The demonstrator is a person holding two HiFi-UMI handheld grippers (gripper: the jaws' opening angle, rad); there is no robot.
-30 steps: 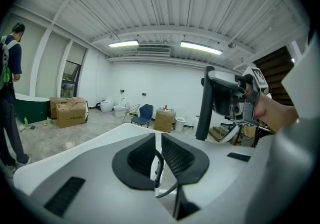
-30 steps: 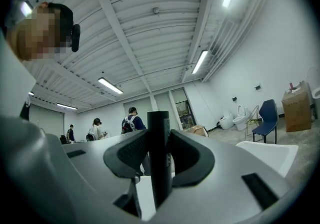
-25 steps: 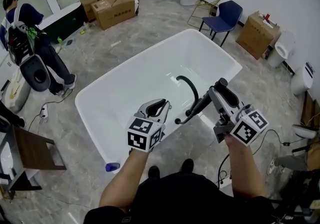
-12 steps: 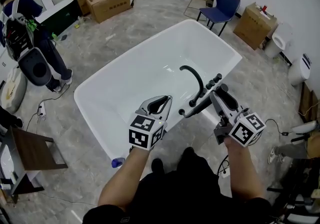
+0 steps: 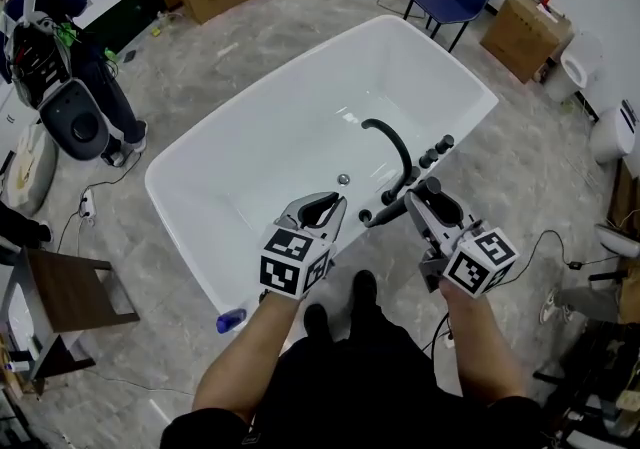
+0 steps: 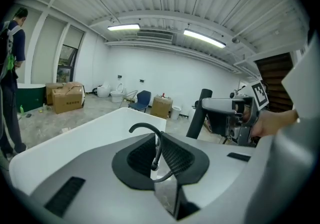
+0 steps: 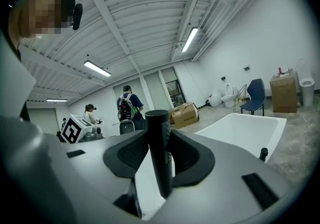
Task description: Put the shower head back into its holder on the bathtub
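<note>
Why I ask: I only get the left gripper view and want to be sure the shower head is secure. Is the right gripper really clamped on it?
Observer: Yes. In the right gripper view, the right gripper has its pads pressed on both sides of the black shower head handle.
Operator: Where does its free end point?
Observer: In the head view it reaches toward the bathtub rim, close to the foot of the curved spout. I can't tell whether it touches the rim.
Operator: Anything else on that rim?
Observer: A row of black knobs just beyond the spout.
</note>
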